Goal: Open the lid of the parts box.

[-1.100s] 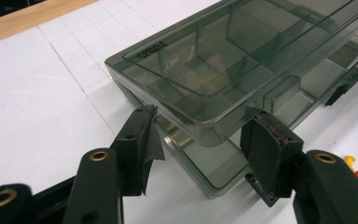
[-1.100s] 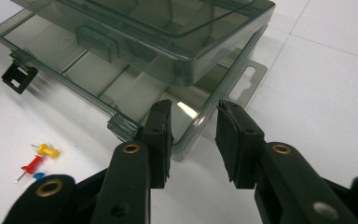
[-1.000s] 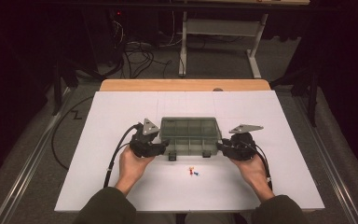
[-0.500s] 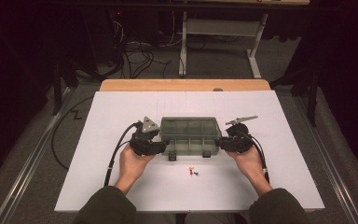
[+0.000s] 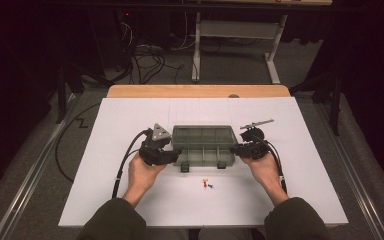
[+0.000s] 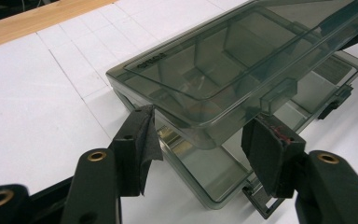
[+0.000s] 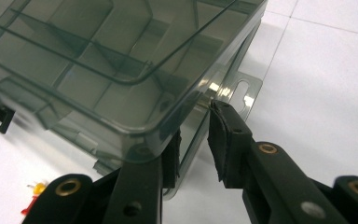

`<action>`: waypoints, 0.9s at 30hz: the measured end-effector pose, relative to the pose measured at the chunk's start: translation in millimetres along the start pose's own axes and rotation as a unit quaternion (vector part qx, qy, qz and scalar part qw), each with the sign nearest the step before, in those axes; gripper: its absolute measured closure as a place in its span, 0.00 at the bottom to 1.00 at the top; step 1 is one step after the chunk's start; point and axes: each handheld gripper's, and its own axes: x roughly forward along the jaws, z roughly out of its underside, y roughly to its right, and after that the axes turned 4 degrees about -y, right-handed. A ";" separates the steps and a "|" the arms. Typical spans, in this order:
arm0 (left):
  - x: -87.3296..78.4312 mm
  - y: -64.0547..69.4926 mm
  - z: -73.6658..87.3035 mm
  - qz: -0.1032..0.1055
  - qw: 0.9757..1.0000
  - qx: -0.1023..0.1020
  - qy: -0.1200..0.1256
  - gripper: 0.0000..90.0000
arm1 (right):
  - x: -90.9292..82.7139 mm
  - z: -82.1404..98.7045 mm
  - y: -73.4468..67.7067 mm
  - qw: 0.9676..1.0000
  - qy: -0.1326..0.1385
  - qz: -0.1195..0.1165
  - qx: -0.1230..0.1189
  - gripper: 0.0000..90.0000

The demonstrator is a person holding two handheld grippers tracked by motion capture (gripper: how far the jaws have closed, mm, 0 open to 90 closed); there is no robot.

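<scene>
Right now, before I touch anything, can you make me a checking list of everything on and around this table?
Surface: white table, with a wooden strip at the far edge.
Job's things: smoky clear box with compartments; its lid is raised off the base.
Clutter: tiny coloured pieces in front of the box.
Tools: left tool is open, astride the box's left corner. The right tool has just been closing; the box's end wall is between its jaws, with no squeeze seen.
Cables: black cable trails from the left tool off the table.
Surroundings: dark room, floor cables, white desk frame.
</scene>
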 end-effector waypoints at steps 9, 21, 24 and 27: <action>1.6 -1.7 -1.8 0.000 1.000 -0.002 -0.001 0.49 | 4.8 -2.3 5.2 1.000 0.001 0.007 0.013 0.84; 2.4 -2.7 -3.3 0.002 1.000 -0.008 0.000 0.49 | 8.6 -4.7 5.2 1.000 -0.001 0.007 0.013 0.83; 3.2 -2.7 -3.3 0.001 1.000 -0.006 -0.002 0.49 | 8.9 -5.1 5.0 1.000 -0.001 0.008 0.016 0.83; 2.8 -2.9 -4.0 -0.002 1.000 -0.007 -0.001 0.49 | 8.9 -5.3 5.7 1.000 -0.002 0.004 0.020 0.82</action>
